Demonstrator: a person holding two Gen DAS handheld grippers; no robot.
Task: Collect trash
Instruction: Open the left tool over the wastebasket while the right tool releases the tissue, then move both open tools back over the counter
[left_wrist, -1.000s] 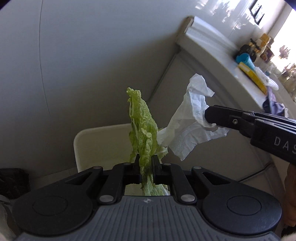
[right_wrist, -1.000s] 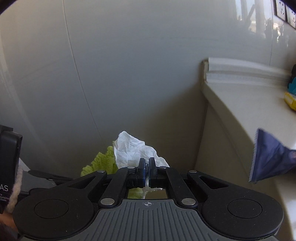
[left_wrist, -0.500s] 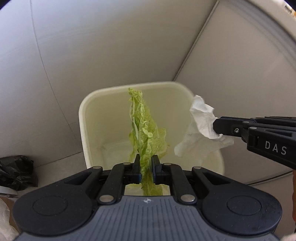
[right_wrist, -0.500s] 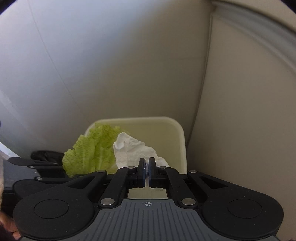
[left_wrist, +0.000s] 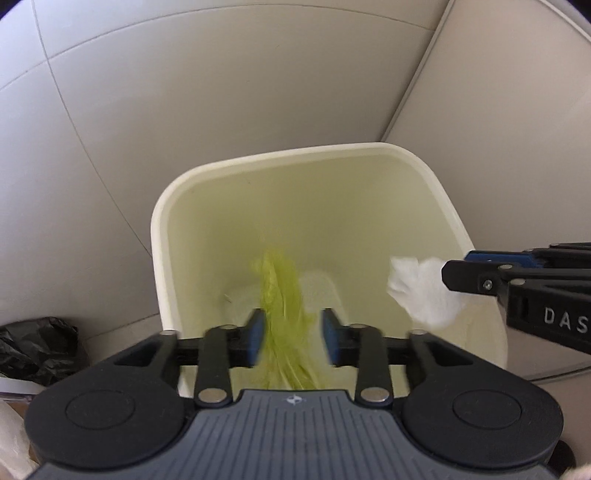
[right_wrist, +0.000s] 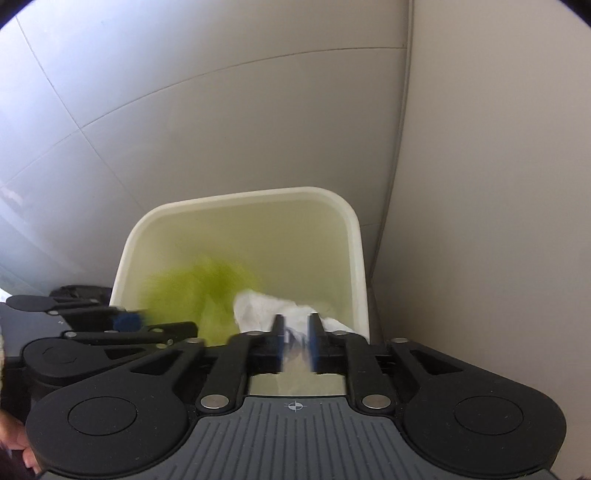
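A cream waste bin (left_wrist: 295, 155) stands open below both grippers. My left gripper (left_wrist: 291, 325) hangs over its mouth, jaws opening. A green lettuce leaf (left_wrist: 280, 291), blurred, drops between the parted pads without touching them. In the left wrist view my right gripper (left_wrist: 454, 275) reaches in from the right with a crumpled white tissue (left_wrist: 421, 291) at its tip. Seen from the right wrist, the right gripper (right_wrist: 295, 332) is also opening, and the tissue (right_wrist: 258, 310) hangs loose between its pads above the bin (right_wrist: 240, 197). The lettuce (right_wrist: 199, 288) falls to its left, by the left gripper (right_wrist: 127, 321).
The bin stands in a corner between a grey tiled wall (left_wrist: 184, 92) and a pale cabinet side (right_wrist: 498, 184). A black plastic bag (left_wrist: 37, 347) lies on the floor left of the bin. A thin cable (right_wrist: 399, 147) runs down the corner.
Both grippers came down over the bin and their jaws parted. The lettuce, gripped before, now slips down blurred; the tissue has come loose in the right gripper.
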